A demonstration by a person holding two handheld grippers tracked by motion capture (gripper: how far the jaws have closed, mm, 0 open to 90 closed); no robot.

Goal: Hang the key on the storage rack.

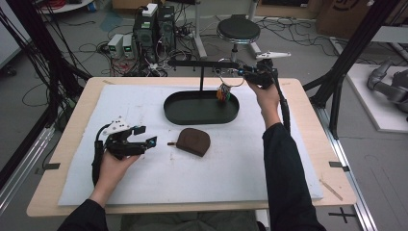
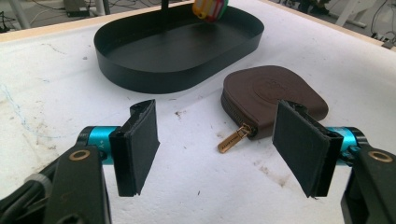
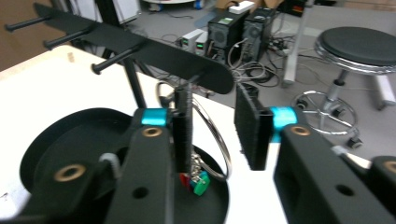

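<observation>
The right gripper (image 1: 244,72) is up at the far end of the rack's crossbar (image 1: 202,63), at about 1 o'clock from the middle of the counter (image 1: 72,192). Its jaws have just been opening and stand apart around a wire key ring (image 3: 212,135), which hangs between them with no pad pressing it. One bunch of coloured tags (image 1: 222,93) dangles from the ring, over the right end of the one black oval tray (image 1: 192,118); the tray floor is bare. Three pegs stick out of the crossbar in the right gripper view.

The left gripper (image 1: 144,136) sits at 9 o'clock, jaws wide open on nothing. Just beyond it lies one brown zip pouch (image 1: 193,141), on the white mat (image 1: 144,183) and apart from the tray, its gold zip pull (image 2: 232,138) pointing toward the gripper. Open mat lies along the near edge.
</observation>
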